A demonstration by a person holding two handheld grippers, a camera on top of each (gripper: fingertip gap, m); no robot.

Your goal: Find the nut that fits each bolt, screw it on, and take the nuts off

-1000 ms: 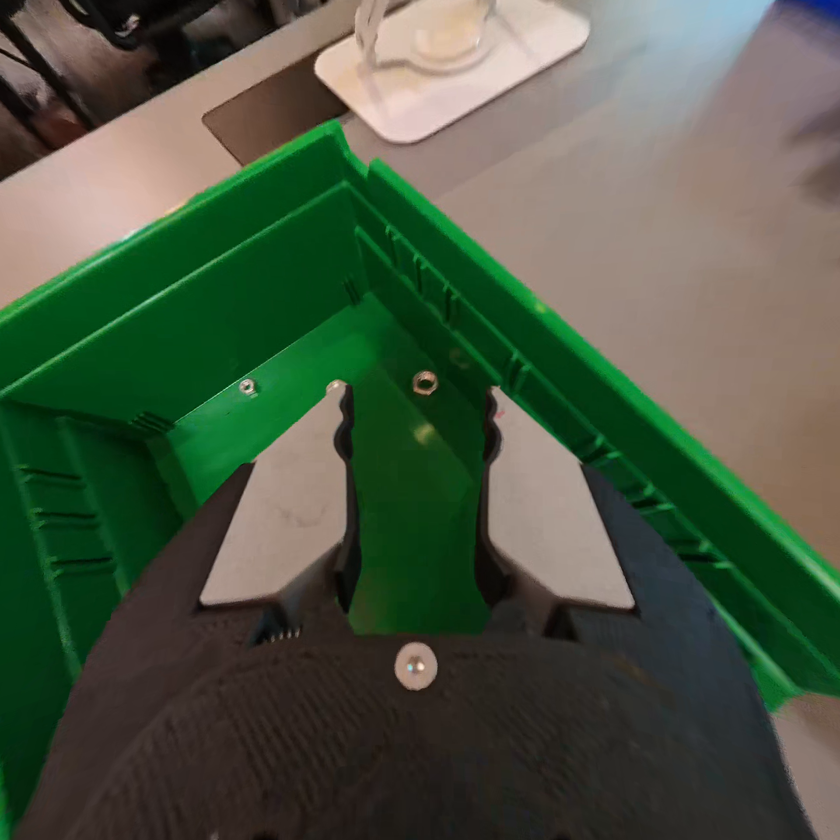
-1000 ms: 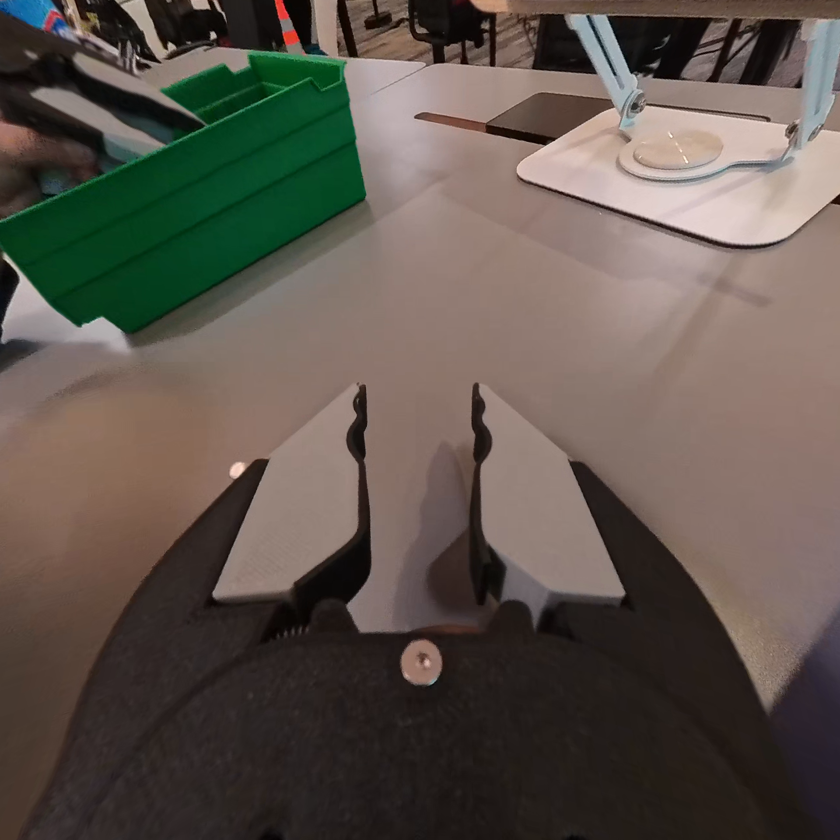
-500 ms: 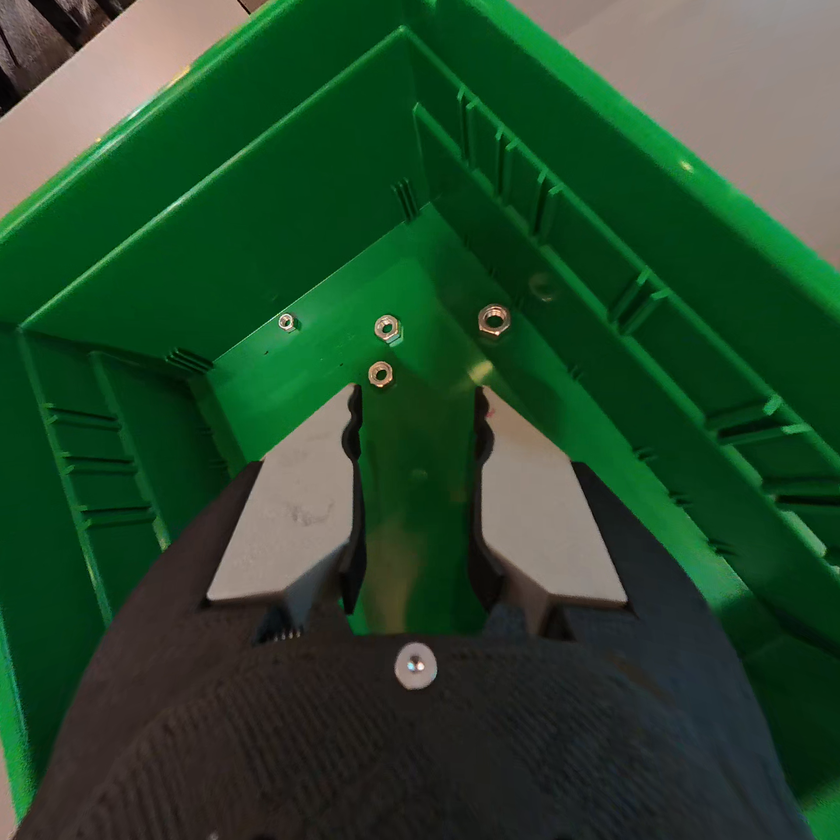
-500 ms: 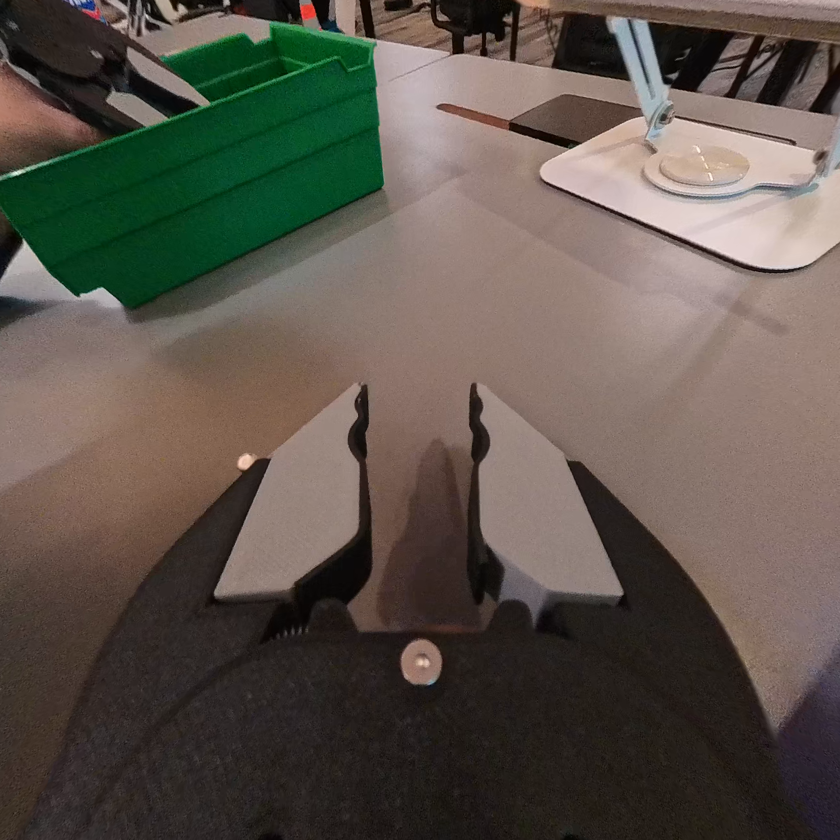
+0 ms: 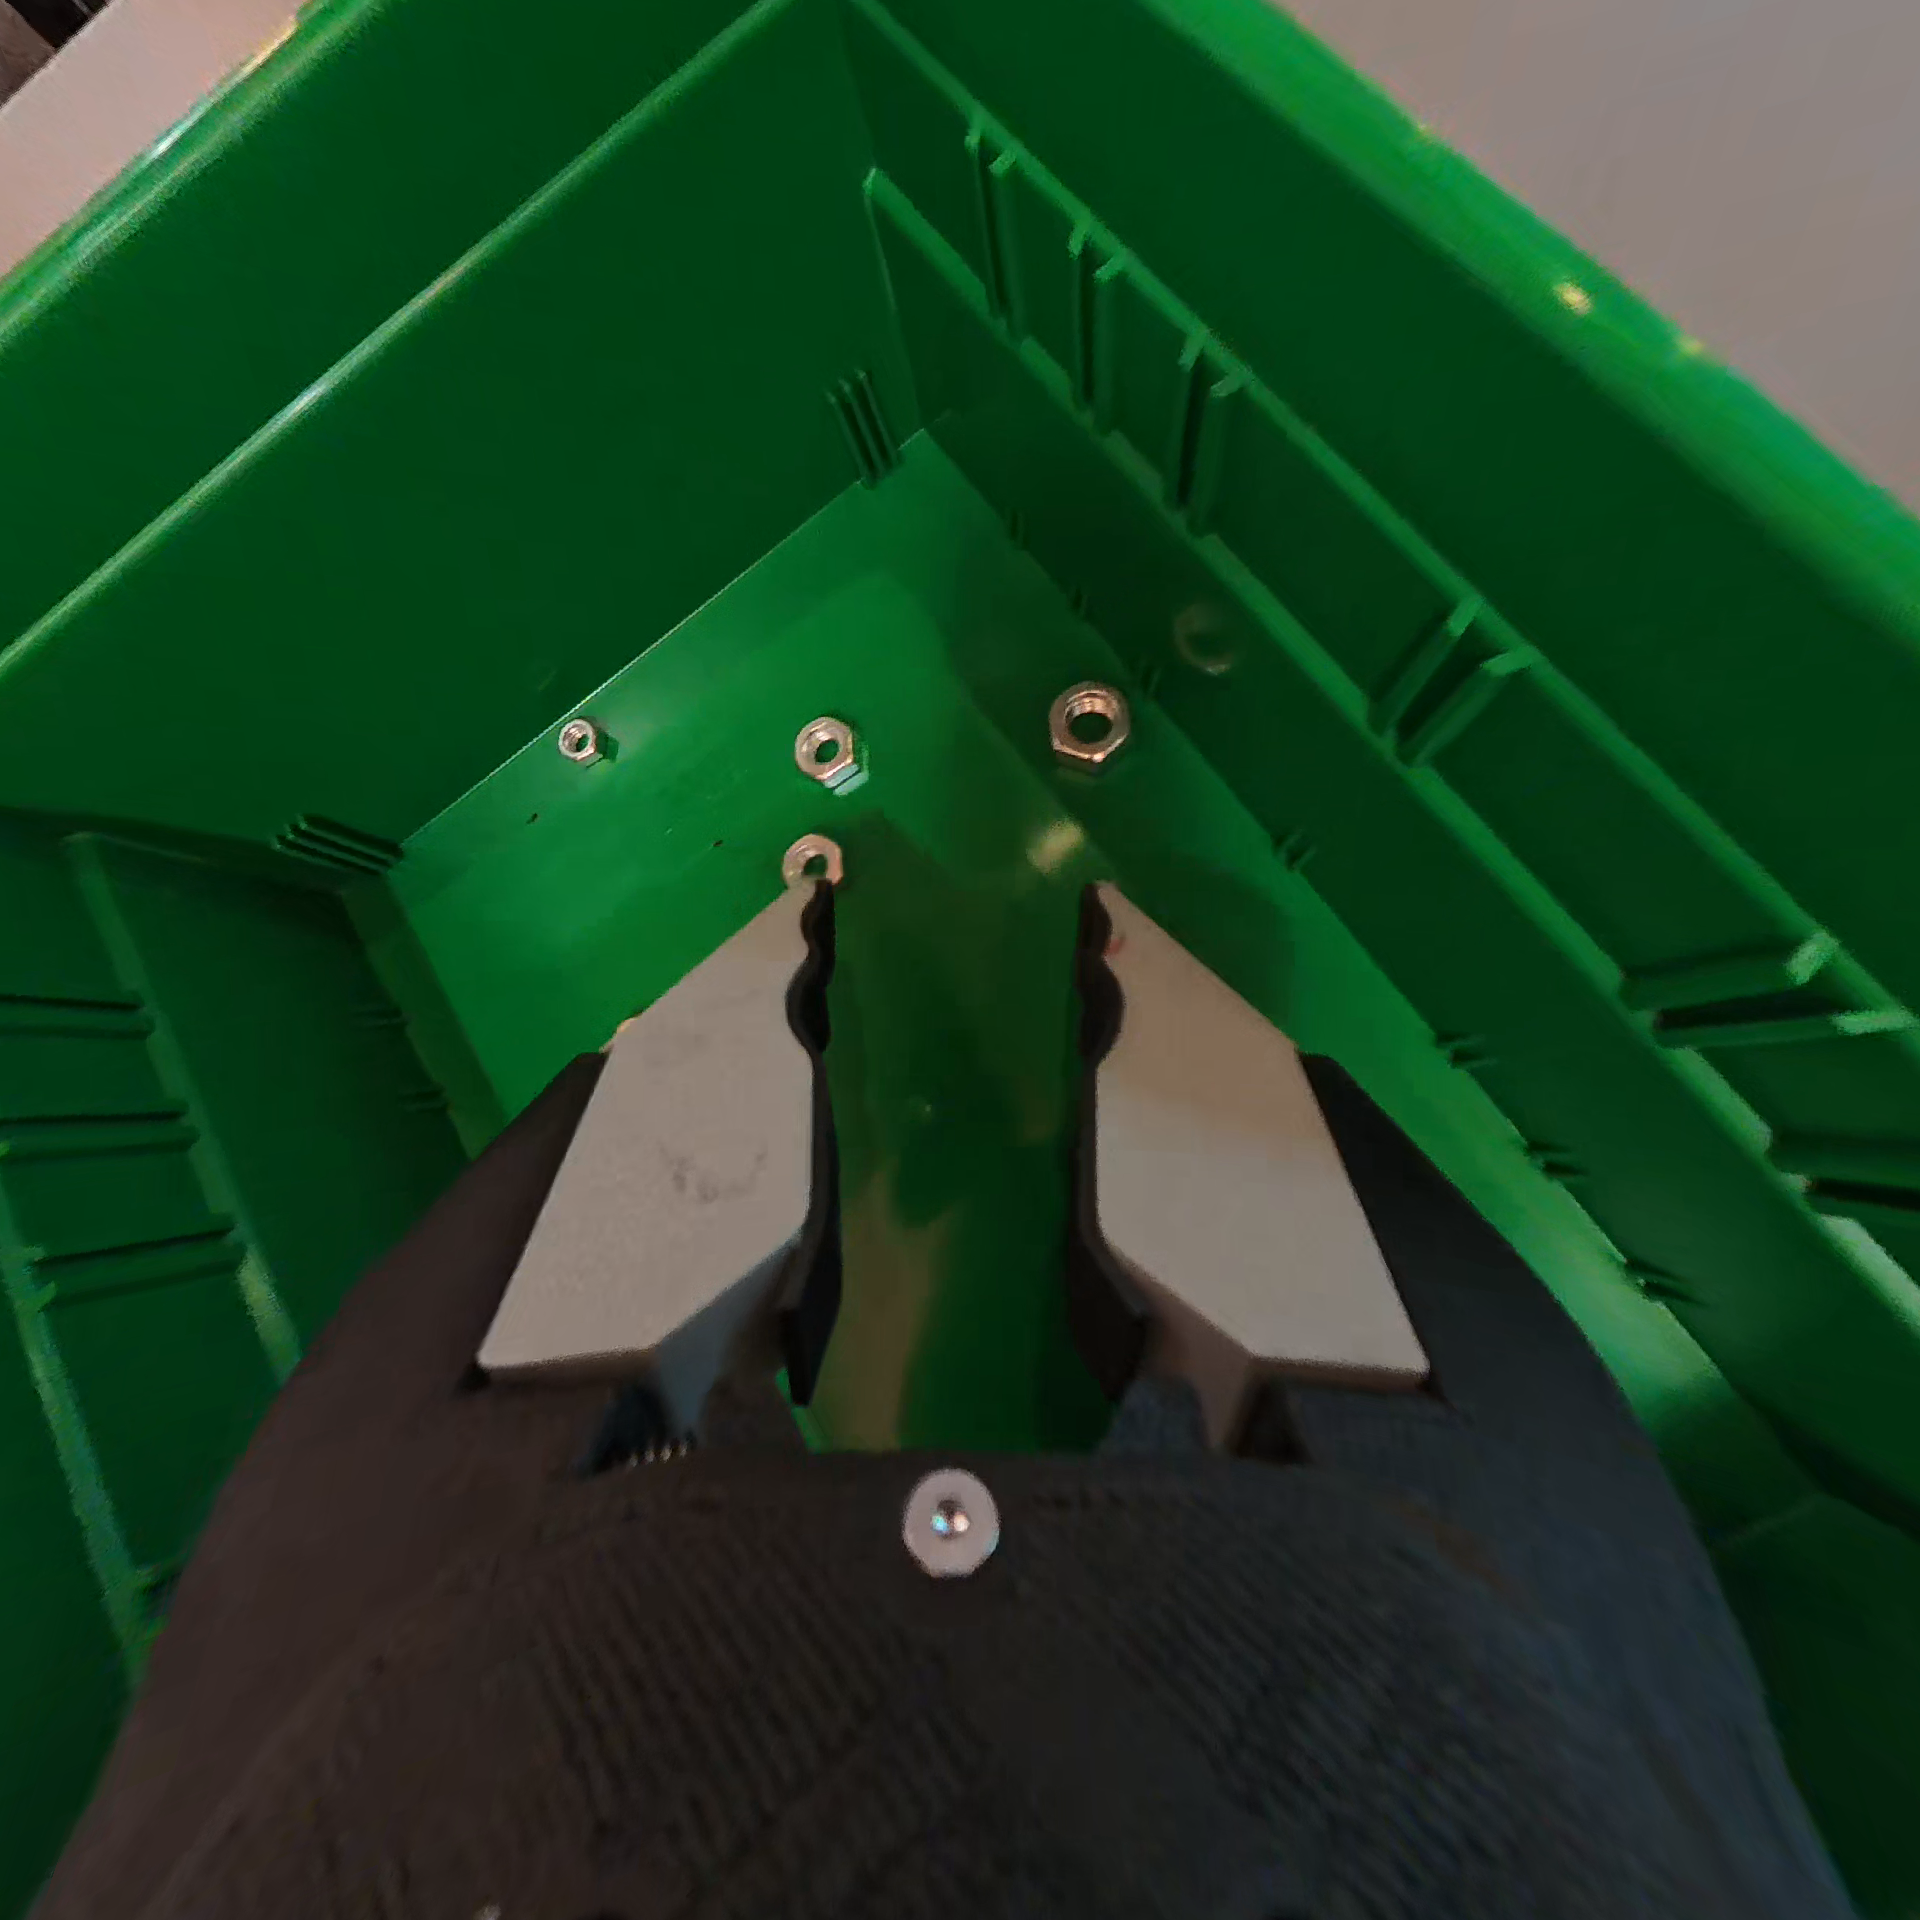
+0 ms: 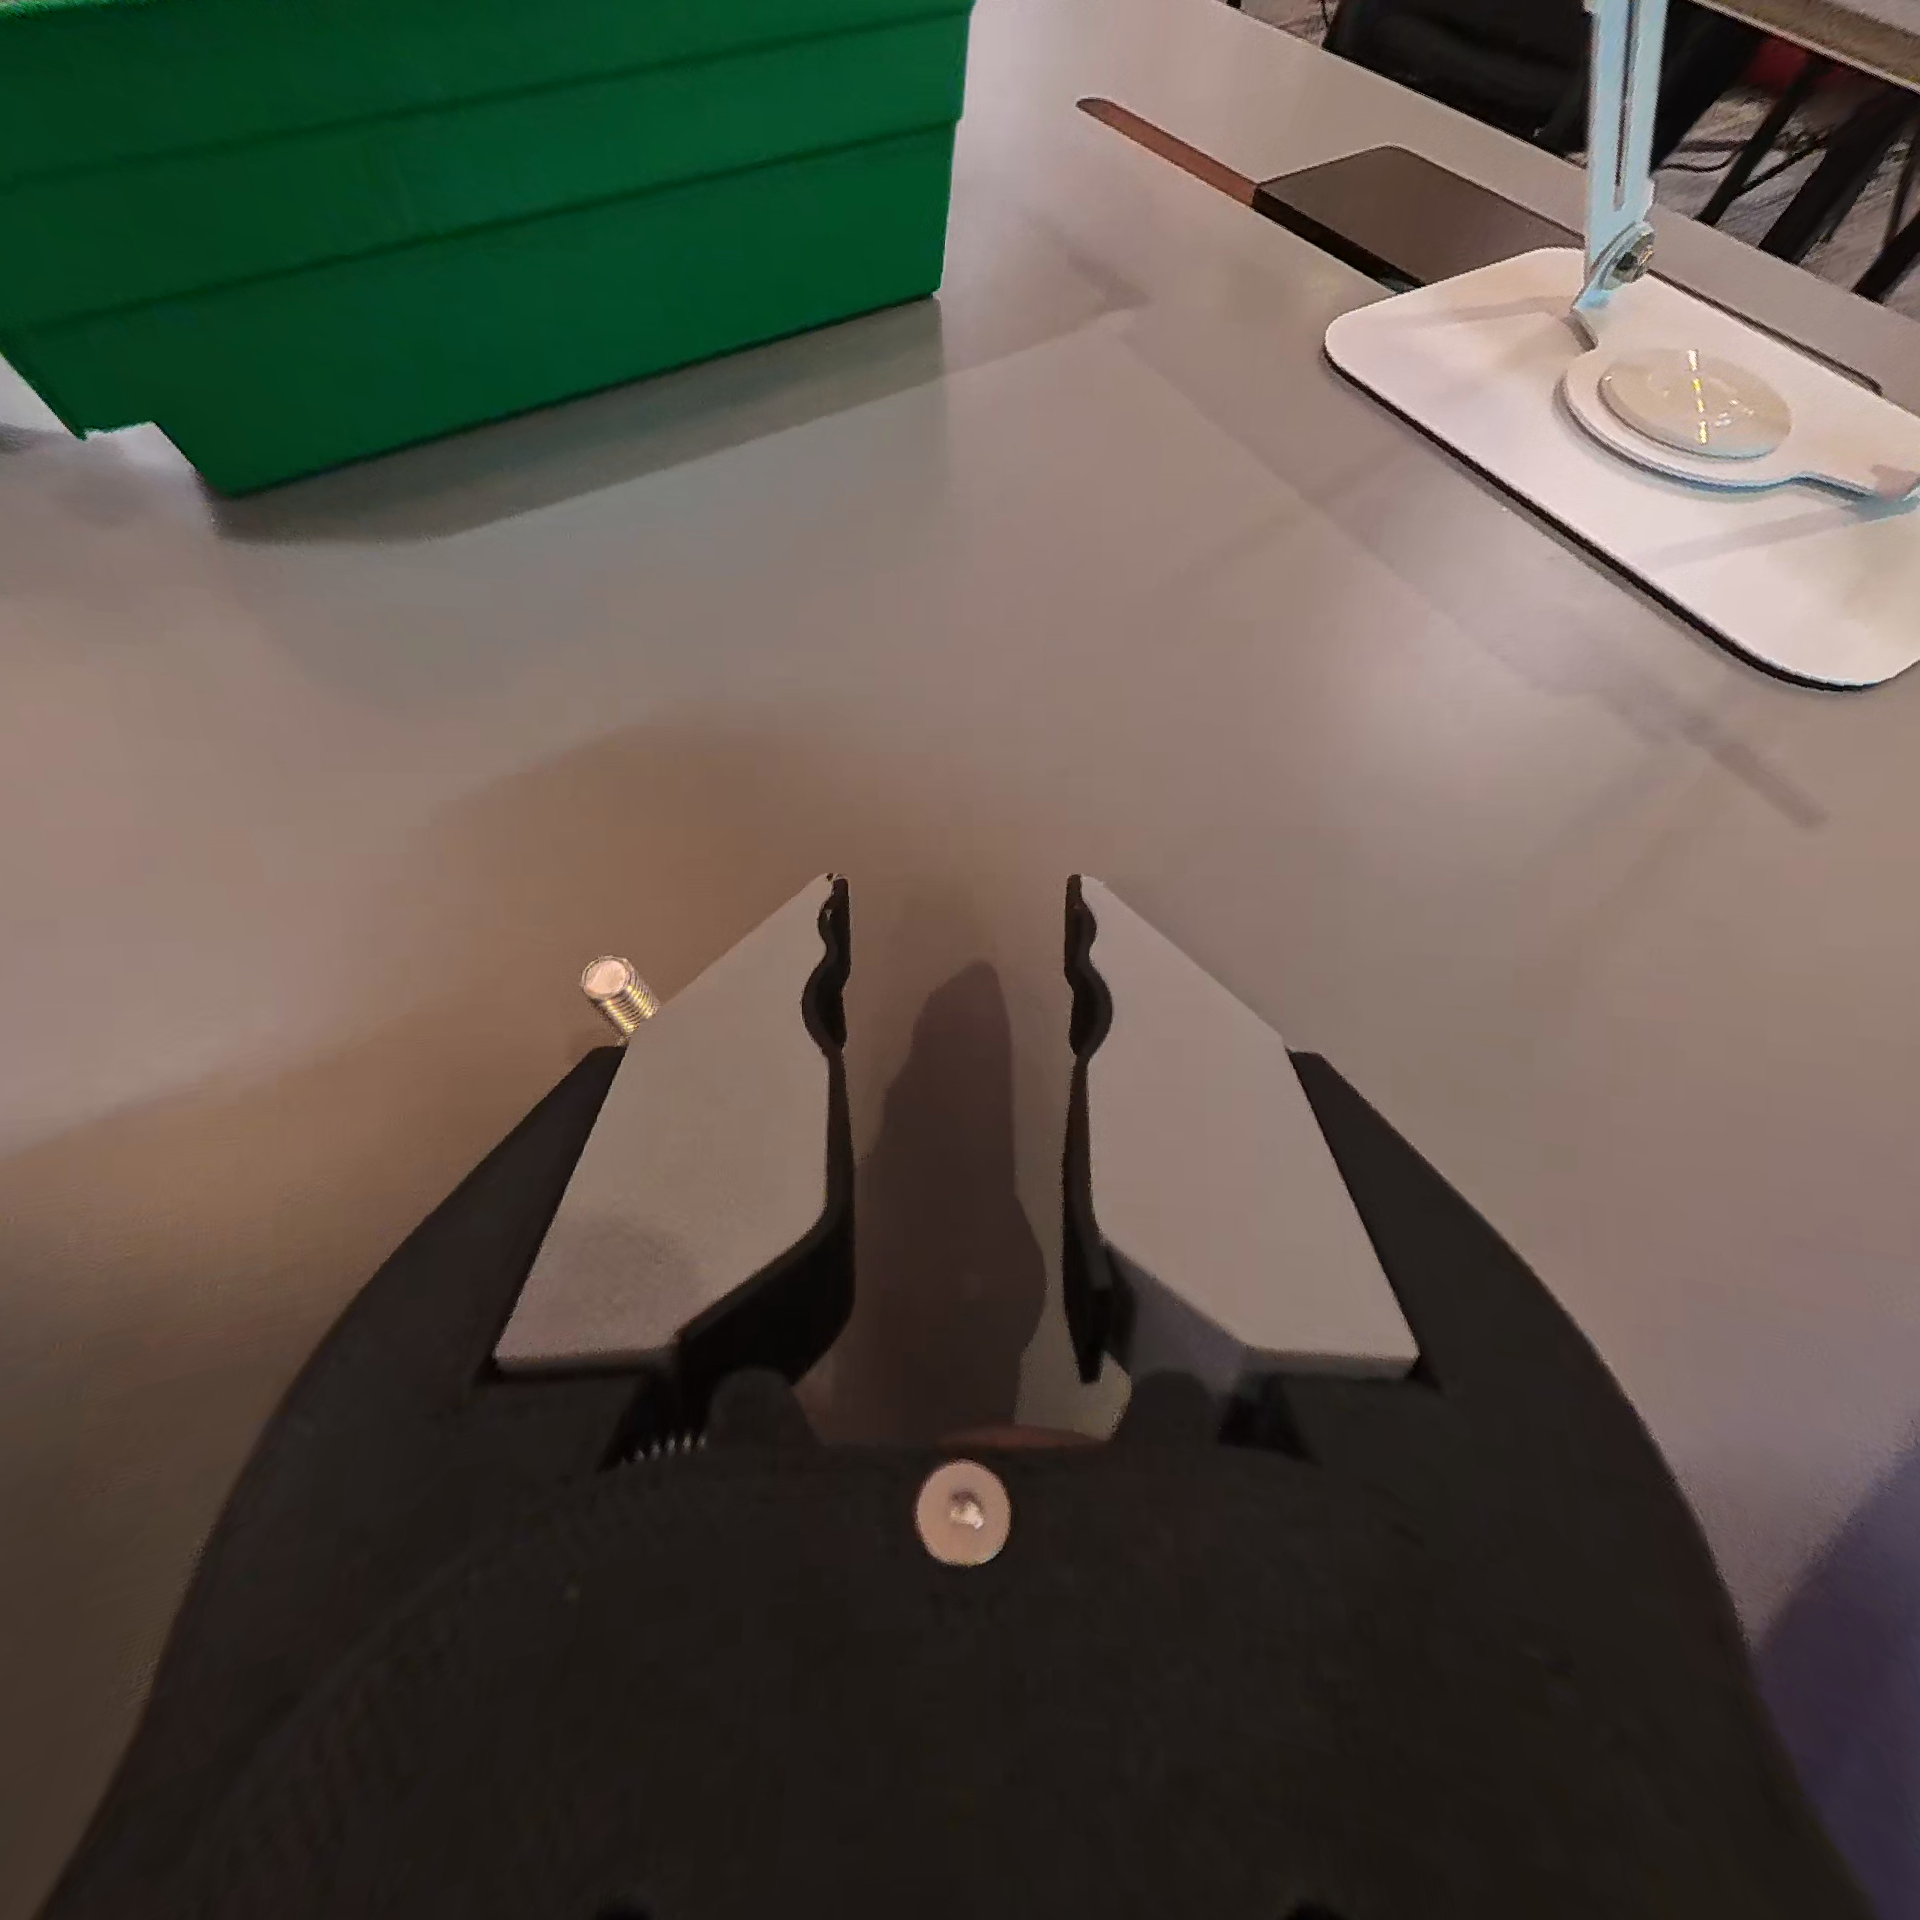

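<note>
Green bin surrounds our left gripper, jaws apart. Nearest hex nut touches its left fingertip, frame centre. Our right gripper gapes empty beside a bolt.

Your left wrist view is evenly lit, with soft glare on the floor of the glossy green plastic bin and blur toward the right edge. On your right wrist view the matte grey worktop reflects pale sheen near its far edge, a dark shadow lies between the fingers, and wide-angle bending curves the frame edges.
</note>
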